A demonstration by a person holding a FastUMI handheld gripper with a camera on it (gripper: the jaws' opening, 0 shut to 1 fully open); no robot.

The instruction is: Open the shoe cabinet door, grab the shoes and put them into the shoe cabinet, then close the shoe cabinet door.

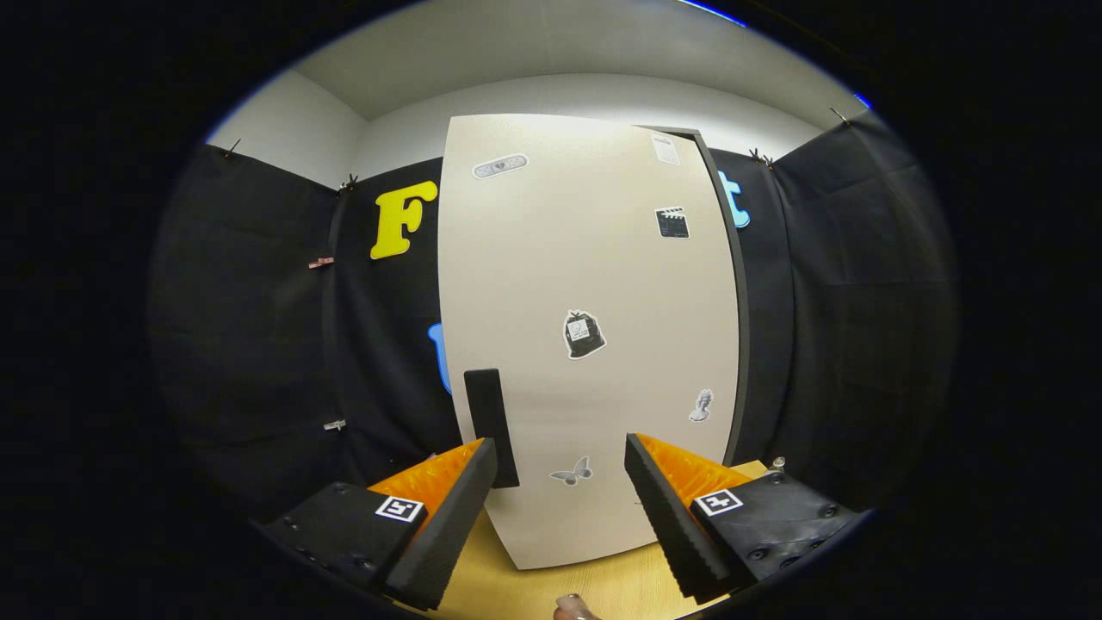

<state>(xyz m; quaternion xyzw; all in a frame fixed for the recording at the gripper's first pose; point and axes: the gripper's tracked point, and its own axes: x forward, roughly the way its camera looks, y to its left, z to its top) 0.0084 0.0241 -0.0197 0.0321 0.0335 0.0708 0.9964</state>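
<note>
- Gripper view: the gripper faces a tall pale shoe cabinet door, its two fingers spread wide and holding nothing.
- The door stands shut just ahead of the fingers, filling the gap between them and rising well above.
- One dark upright handle sits near the door's left edge, just beyond the left fingertip; whether they touch cannot be told.
- Six stickers dot the door: a plaster, a paper slip, a clapperboard, a black bag, a small bust and a butterfly low between the fingers.
- The cabinet rests on a wooden tabletop that runs under the fingers.
- One fingertip of a person shows on the wood below the fingers.
</note>
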